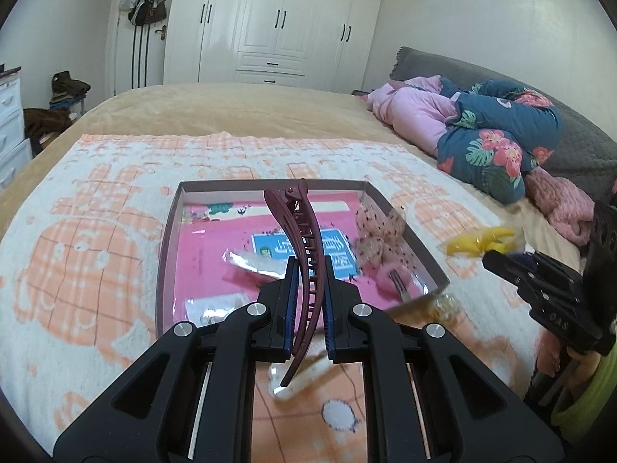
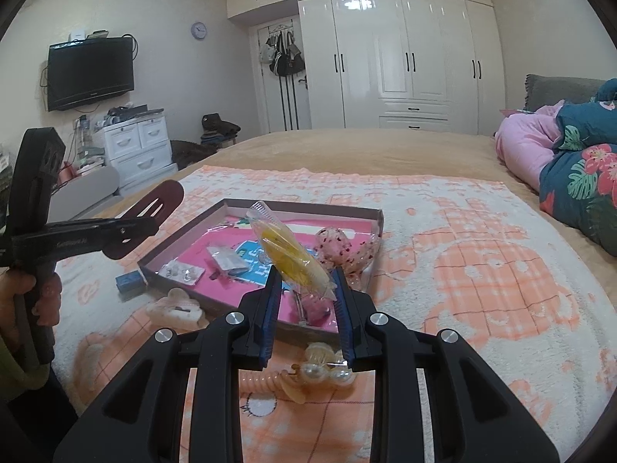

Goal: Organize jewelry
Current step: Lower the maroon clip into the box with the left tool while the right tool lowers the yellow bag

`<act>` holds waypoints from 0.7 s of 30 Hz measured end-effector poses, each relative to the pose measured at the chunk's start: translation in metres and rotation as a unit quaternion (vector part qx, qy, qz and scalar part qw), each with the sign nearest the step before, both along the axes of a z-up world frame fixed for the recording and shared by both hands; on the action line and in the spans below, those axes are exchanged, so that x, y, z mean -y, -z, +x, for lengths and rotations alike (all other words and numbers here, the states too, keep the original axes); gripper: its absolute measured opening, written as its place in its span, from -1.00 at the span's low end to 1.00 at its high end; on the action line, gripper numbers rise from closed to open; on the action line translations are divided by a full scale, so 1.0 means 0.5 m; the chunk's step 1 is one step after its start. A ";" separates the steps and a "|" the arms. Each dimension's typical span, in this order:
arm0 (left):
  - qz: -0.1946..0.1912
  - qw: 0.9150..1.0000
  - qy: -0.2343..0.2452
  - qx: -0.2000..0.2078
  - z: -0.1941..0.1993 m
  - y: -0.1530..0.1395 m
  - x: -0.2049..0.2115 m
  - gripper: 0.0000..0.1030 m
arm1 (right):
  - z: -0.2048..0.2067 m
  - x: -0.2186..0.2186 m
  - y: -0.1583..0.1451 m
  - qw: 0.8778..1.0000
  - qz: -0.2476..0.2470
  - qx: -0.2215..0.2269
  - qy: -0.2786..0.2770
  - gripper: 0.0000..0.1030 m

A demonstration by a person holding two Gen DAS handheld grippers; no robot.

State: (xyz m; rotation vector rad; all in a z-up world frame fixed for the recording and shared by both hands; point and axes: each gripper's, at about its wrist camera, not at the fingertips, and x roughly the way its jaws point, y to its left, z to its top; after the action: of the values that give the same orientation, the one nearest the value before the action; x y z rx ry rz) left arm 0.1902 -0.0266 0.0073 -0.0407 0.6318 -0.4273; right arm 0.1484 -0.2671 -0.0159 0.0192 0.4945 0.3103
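Holding things w/ both grippers: left gripper (image 1: pixel 308 285) pinches a long maroon hair clip (image 1: pixel 304 254), pointing up and away, over the box (image 1: pixel 169 231). Right gripper (image 2: pixel 304 293) pinches a yellow packet (image 2: pixel 289 250), also just above the box.

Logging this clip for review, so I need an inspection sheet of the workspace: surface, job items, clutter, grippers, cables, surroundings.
Surface: bed covered by an orange-and-white towel.
Job items: shallow box on the towel holding small packets and a pink dotted hair tie; pearl clip and cream claw clip lie outside it.
Clutter: small blue box beside the shallow box.
Grippers: left gripper shut on a maroon hair clip; right gripper shut on a yellow wrapped item.
Cables: some near the TV.
Surroundings: white wardrobe, folded quilts.
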 end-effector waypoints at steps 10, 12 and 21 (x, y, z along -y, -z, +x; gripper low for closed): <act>0.003 1.000 -0.011 -0.008 0.062 0.013 0.008 -0.89 | 0.033 0.007 -0.001 1.000 -0.003 0.002 0.017 -0.50; 0.001 1.000 -0.016 -0.011 0.075 0.020 0.005 -0.89 | 0.041 0.006 -0.003 1.000 -0.005 0.003 0.020 -0.50; 0.004 0.999 -0.041 -0.028 0.113 0.056 -0.021 -0.89 | 0.082 0.001 -0.003 0.999 -0.020 0.003 0.029 -0.50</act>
State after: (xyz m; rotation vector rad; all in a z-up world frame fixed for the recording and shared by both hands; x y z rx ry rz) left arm 0.2467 -0.0162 -0.0208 -0.0709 0.6844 -0.3456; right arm 0.1893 -0.2674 -0.0142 -0.0060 0.4941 0.2427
